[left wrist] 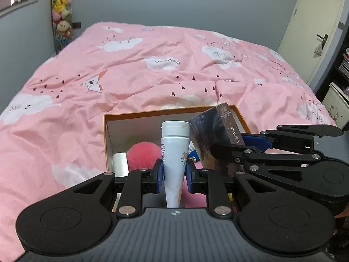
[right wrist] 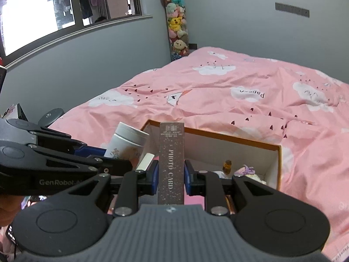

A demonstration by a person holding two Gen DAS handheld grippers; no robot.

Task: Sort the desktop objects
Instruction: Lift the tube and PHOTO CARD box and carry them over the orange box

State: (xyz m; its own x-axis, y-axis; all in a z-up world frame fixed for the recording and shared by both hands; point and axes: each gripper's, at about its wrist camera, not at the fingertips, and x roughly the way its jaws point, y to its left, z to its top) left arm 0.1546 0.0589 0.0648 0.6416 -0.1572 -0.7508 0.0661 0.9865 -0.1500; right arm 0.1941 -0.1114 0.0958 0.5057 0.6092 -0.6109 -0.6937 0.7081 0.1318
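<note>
**Room around the sorting**

Bed [left wrist: 130,69] under pink cloud-print duvet. Tall column of plush toys [right wrist: 177,21] in the corner against a grey wall [right wrist: 240,21]. Window [right wrist: 65,2] left; cream door [left wrist: 314,21] right, shelves [left wrist: 342,65] beside it.

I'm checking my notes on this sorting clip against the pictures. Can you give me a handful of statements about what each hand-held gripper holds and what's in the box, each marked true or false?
1. The left hand-held gripper is shut on a white tube. True.
2. The right hand-held gripper is open and holds nothing. False: it is shut on a dark photo card box.
3. The orange-rimmed box sits on a pink cloud-print bedspread. True.
4. The white tube is held cap down. False: its cap points up.
5. A fluffy pink ball lies inside the orange-rimmed box. True.
</note>
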